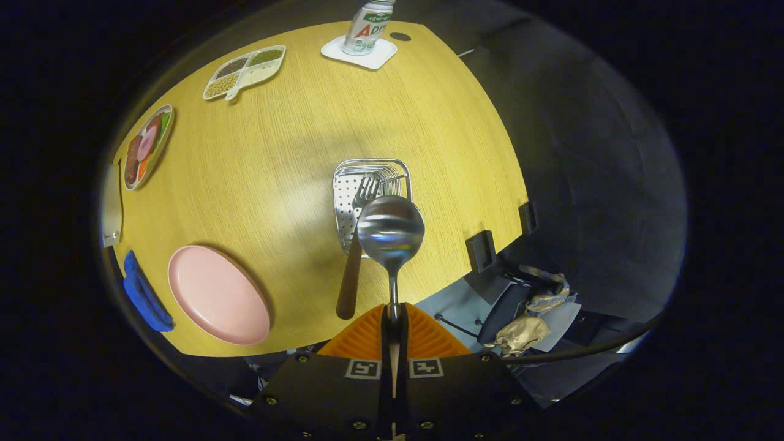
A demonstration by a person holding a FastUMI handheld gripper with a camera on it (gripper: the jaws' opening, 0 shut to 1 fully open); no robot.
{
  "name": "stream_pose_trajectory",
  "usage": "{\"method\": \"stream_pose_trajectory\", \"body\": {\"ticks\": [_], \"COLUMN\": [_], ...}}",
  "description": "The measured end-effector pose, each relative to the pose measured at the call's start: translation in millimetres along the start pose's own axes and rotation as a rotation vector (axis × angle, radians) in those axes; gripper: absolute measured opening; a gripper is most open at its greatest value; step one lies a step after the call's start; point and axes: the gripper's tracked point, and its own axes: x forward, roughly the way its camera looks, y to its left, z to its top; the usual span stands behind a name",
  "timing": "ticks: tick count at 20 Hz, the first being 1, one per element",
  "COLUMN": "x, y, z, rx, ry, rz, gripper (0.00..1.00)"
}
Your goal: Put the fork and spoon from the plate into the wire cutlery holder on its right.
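Right, claw (392, 318) is pinching the spoon (391, 233) by its handle, bowl hanging over the wire holder (371, 184) just ahead, where the fork (354, 257) is already leaning.

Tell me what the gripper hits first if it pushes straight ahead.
Likely the wire cutlery holder: the gripper, shut on the spoon, points at it, the fork already inside. Depth is unclear.

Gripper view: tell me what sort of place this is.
Probably a staged dining table in a recording booth: a round yellow wooden table with a pink plate, a divided tray of beans, and a wire cutlery holder. The tool grips a metal spoon.
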Motion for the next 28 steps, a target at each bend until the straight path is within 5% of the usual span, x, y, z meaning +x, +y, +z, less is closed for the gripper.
{"method": "stream_pose_trajectory", "body": {"ticks": [13,16,20,28], "x": [25,20,10,-4], "y": [7,2,4,15], "z": [18,24,36,43], "rx": [-0.107,-0.091,-0.053,-0.023], "ry": [0.113,0.086,0.009,-0.080], "rz": [0.072,0.056,0.091,0.155], "gripper": [0.04,0.11,0.43,0.43]}}
